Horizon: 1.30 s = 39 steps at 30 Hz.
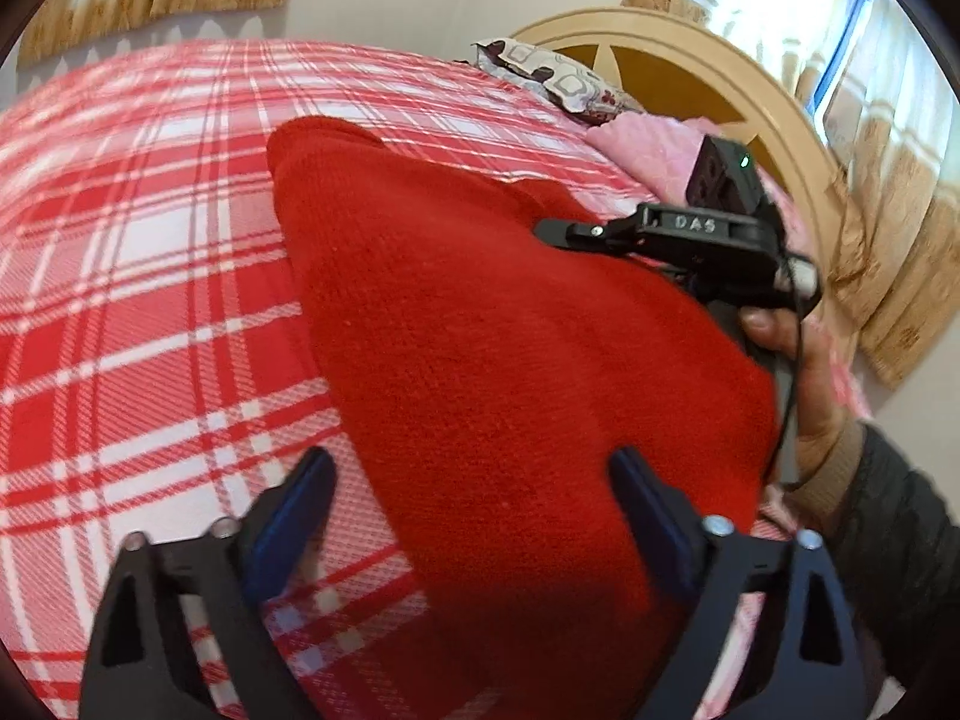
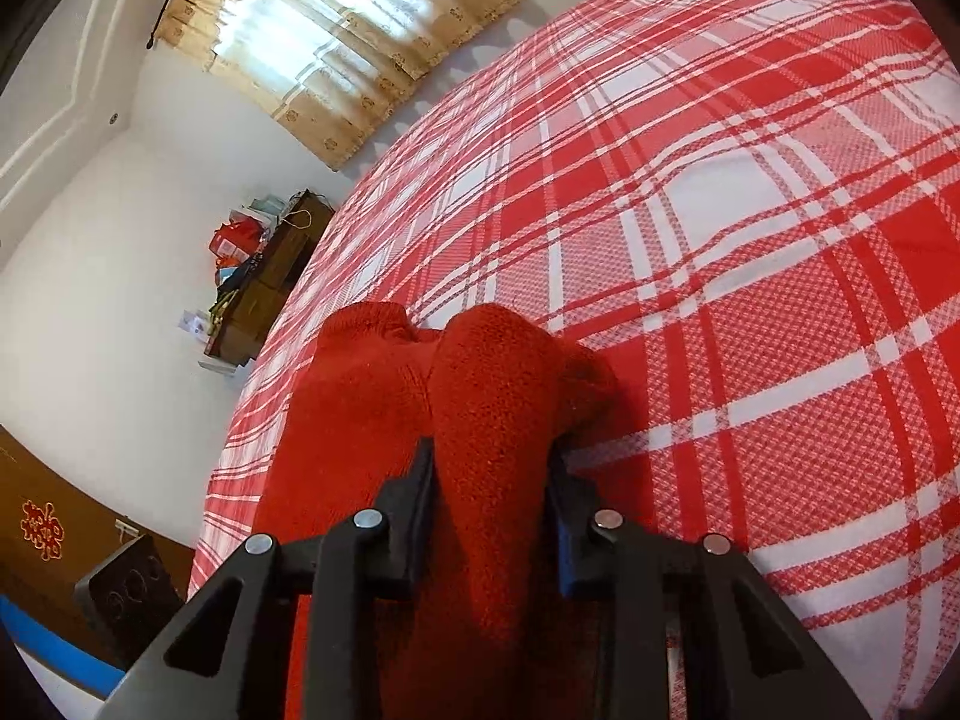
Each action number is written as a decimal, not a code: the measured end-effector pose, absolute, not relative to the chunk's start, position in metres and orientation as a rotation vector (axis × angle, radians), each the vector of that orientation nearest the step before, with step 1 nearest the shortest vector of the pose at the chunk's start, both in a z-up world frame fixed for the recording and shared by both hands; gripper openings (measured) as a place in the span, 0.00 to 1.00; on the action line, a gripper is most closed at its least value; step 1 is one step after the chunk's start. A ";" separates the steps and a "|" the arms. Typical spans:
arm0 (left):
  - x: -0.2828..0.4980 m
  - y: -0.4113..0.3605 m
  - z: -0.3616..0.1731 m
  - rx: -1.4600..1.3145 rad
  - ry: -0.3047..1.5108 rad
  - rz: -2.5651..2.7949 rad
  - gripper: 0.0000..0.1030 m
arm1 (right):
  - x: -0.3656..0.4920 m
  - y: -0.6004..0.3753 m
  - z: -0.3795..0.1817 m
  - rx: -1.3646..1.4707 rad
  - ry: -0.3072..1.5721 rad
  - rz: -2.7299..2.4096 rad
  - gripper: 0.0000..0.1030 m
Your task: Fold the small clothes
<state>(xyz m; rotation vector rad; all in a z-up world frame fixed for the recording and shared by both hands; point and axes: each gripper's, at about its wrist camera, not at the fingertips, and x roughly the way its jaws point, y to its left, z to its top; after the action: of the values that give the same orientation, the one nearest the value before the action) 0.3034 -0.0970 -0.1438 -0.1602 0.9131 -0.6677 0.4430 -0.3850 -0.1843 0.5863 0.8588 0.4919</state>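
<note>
Red knit garment [image 1: 480, 312] lies on the plaid bedspread [image 1: 150, 276]. Right gripper [image 2: 492, 480] clamps a bunched fold of it; left gripper [image 1: 474, 492] stands apart over its near edge.

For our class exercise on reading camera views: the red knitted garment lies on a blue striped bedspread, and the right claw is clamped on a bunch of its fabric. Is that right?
One detail is wrong: the bedspread is red and white plaid, not blue striped, as the right wrist view shows plainly. The rest holds: the red knitted garment lies on it, and the right claw is clamped on a bunch of its fabric.
</note>
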 end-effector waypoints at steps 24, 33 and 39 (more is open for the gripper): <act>0.267 -0.103 -0.115 -0.018 0.866 -0.591 0.41 | 0.381 -0.360 -0.160 0.515 0.705 0.541 0.27; 0.234 -0.072 -0.112 -0.030 0.861 -0.588 0.39 | 0.342 -0.325 -0.156 0.509 0.703 0.578 0.27; 0.214 -0.055 -0.104 -0.036 0.842 -0.579 0.39 | 0.329 -0.298 -0.149 0.511 0.714 0.618 0.27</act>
<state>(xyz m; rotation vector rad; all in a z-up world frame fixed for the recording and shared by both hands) 0.2137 -0.0549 -0.1039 -0.0362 0.8424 -0.5788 0.3286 -0.2985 -0.1485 0.5107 0.7139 0.6177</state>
